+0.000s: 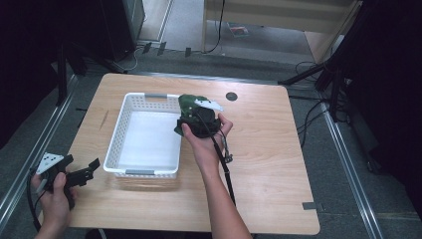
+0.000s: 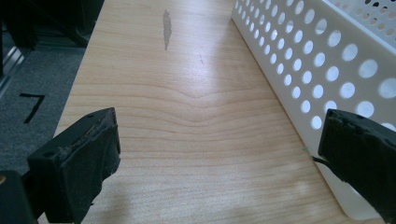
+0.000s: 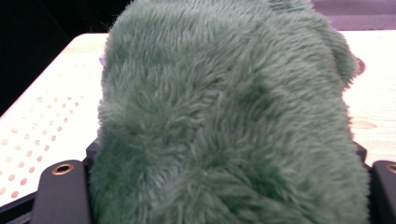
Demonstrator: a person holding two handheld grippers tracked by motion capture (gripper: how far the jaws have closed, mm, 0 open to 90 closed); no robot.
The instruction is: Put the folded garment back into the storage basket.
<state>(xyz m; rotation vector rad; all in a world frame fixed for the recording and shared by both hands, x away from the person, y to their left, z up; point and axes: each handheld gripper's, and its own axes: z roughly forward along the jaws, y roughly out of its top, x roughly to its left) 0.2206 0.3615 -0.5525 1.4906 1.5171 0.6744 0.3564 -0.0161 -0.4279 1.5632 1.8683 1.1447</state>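
Observation:
A fluffy green plush toy [image 3: 224, 116] sits between the jaws of my right gripper [image 1: 191, 112], which is shut on it and held above the right rim of the white perforated basket [image 1: 130, 110]. In the high view the green toy [image 1: 188, 103] pokes out past the hand toward the basket. My left gripper [image 1: 85, 172] rests at the table's front left corner, jaws wide open with nothing between them. Its fingers [image 2: 79, 161] frame bare wood, and the basket's wall [image 2: 322, 60] runs along their right side.
The basket stands on a light wooden table [image 1: 268, 149] with a dark round grommet [image 1: 231, 96] near its far edge. A black cable [image 1: 225, 167] trails from the right gripper along the forearm. Dark stands and floor cables surround the table.

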